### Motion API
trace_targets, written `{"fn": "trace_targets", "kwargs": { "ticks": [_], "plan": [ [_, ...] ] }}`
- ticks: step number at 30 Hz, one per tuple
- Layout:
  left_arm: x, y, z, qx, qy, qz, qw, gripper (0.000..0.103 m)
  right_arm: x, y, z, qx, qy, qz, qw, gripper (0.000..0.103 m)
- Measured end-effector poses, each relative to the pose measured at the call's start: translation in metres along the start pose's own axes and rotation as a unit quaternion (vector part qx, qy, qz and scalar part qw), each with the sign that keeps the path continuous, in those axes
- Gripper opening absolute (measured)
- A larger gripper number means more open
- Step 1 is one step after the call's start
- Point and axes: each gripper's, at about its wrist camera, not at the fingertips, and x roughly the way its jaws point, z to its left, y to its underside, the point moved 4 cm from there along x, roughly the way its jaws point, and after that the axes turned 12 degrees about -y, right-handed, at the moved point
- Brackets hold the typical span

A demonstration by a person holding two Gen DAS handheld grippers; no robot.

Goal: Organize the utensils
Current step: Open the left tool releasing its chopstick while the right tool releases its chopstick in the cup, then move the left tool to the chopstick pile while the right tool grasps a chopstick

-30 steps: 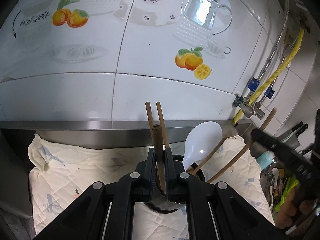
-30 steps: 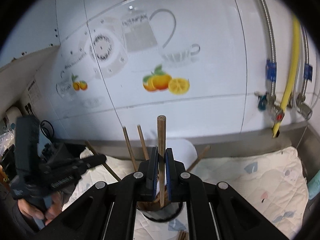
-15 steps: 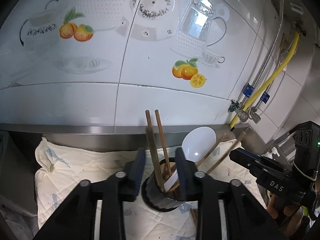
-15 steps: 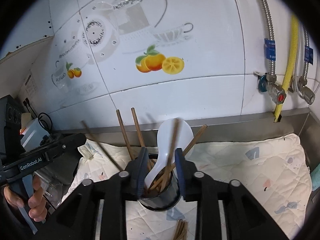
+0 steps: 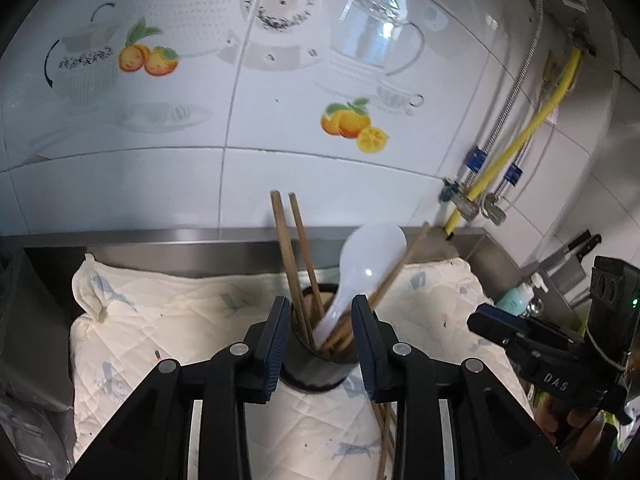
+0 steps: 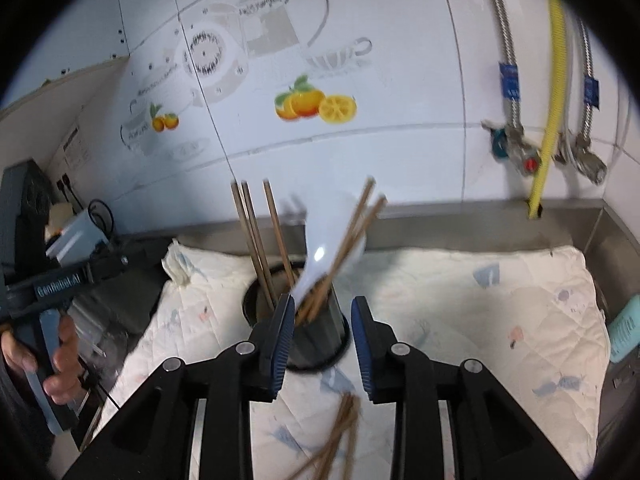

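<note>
Nearest the lens in both wrist views, each gripper stands with its jaws spread wide and nothing between them: the left gripper (image 5: pixel 320 332) and the right gripper (image 6: pixel 320 336) are both released, each framing the dark utensil cup (image 5: pixel 316 372) from its own side without touching it.

Just in front of the cup, on the near part of the quilted cloth (image 6: pixel 480 320), a loose bunch of wooden chopsticks (image 6: pixel 340 436) lies flat, not yet sorted. They look light, thin and stiff, and likely to roll or fan apart on the soft padding. The best hold is probably across the middle of the bundle, where the sticks lie closest together, so that a pinch gathers several at once; a hold near one end would let the far tips droop and scatter.

In the cup itself, several chopsticks (image 5: pixel 288 256) stand upright on the left and others lean right, crossing a white spoon (image 5: pixel 368 256) whose bowl points up. The spoon appears smooth, so it may be slippery, and could chip if knocked; its handle is the safer place to grip.

Beyond the cloth runs a steel ledge (image 5: pixel 160 236), then the tiled wall (image 5: pixel 240 120) with fruit decals, and a yellow hose (image 6: pixel 548 112) at the far right.
</note>
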Motion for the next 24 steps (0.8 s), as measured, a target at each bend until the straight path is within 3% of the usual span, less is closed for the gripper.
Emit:
{"fn": "trace_targets", "kwargs": {
  "ticks": [8,14,20,24],
  "plan": [
    [-0.011,0.028,-0.017,0.020,0.007,0.019,0.9996,0.035,0.009,0.057,-0.021,0.028,-0.002,0.067,0.997,0.032],
    [-0.007,0.061,-0.038,0.047,0.019,0.048,0.9976,0.035,0.005,0.083,-0.029,0.037,0.002,0.088,0.995,0.032],
    [0.011,0.097,-0.074,0.099,0.037,0.085,0.9907,0.035,-0.002,0.100,-0.037,0.049,0.006,0.095,0.994,0.032],
    [0.031,0.124,-0.099,0.137,0.056,0.120,0.9817,0.035,-0.003,0.109,-0.043,0.063,0.010,0.100,0.993,0.032]
  ]
}}
